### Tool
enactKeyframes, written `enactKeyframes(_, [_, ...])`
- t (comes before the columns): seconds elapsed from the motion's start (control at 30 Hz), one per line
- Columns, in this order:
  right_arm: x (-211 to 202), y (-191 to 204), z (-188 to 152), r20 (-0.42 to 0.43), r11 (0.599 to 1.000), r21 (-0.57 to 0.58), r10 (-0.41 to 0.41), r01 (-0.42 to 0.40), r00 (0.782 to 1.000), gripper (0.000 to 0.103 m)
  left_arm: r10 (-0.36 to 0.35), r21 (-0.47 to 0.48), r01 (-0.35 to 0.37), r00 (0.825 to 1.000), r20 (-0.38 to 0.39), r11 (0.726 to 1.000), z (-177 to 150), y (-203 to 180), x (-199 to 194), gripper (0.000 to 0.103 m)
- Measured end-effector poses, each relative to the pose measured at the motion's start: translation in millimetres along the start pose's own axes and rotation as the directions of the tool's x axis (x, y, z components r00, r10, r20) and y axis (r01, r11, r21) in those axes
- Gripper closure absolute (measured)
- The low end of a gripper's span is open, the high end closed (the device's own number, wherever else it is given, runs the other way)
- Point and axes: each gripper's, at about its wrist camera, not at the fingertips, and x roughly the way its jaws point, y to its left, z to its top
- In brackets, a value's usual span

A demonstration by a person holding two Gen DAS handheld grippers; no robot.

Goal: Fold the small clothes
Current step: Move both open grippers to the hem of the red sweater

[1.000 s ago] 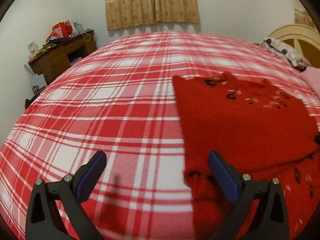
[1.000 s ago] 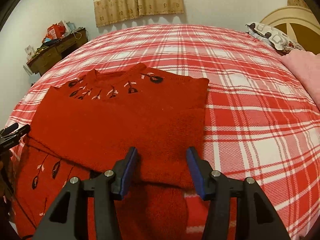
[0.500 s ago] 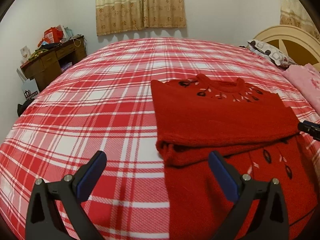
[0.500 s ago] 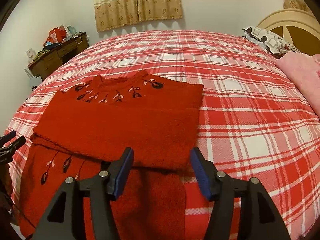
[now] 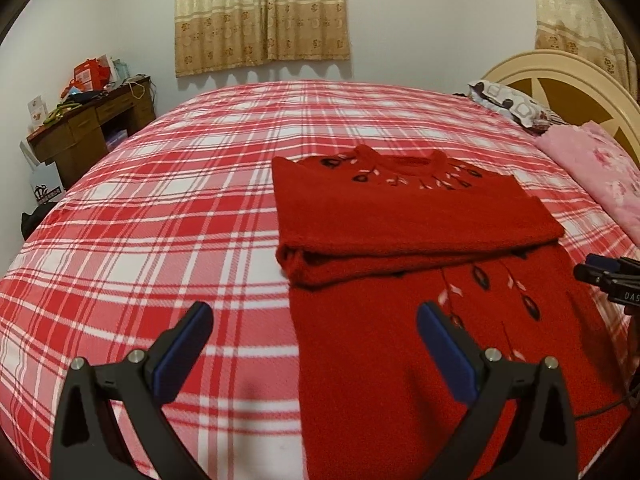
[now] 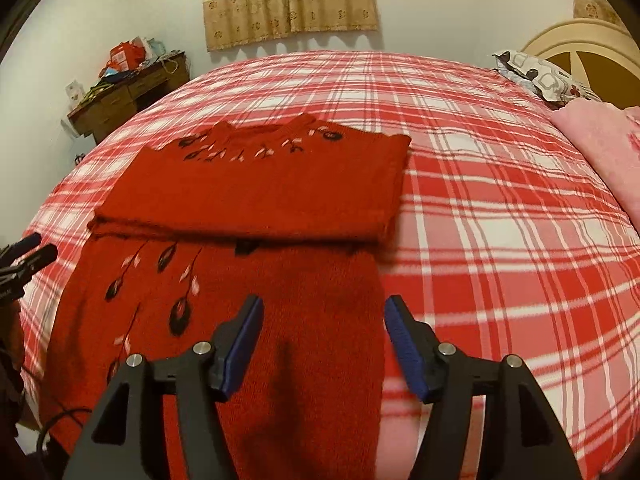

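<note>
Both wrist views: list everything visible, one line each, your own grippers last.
Red sweater: one, red with dark leaf embroidery, partly folded on the bed.
Plaid bedspread: one, red and white, covering the bed.
Pink blanket: one, pink, right by the headboard.
Pillow: one, grey-white patterned, far right.
Headboard: one, cream and brown.
Curtain: beige, back wall.
Desk: one, brown, cluttered, left.
Left gripper: open, empty.
Right gripper: open, empty.

Both wrist views low over bed, sharing red sweater.
</note>
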Motion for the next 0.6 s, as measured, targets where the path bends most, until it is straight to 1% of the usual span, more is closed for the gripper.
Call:
enactKeyframes(0.17, [-11, 6, -14, -0.012, 1.0, -0.011, 0.017, -0.017, 1.0, 0.039, -0.014, 0.021, 0.014, 1.0, -0.004, 1.0, -14, -3, -13, 0.0])
enactKeyframes(0.27, [-18, 8, -24, -0.024, 0.999, -0.004, 0.041, -0.041, 0.999, 0.039, -0.019, 0.03, 0.02, 1.0, -0.022, 0.999, -23, -6, -16, 0.0])
enactKeyframes(0.33, [-23, 10, -30, -0.034, 0.998, 0.004, 0.056, -0.056, 0.998, 0.039, -0.036, 0.037, 0.037, 0.999, -0.036, 0.999, -29, -7, -20, 0.0])
enactKeyframes(0.6, [-53, 14, -54, -0.051, 0.998, -0.02, 0.053, -0.054, 0.997, 0.039, -0.057, 0.06, 0.06, 0.997, -0.055, 0.996, -52, -5, -41, 0.0])
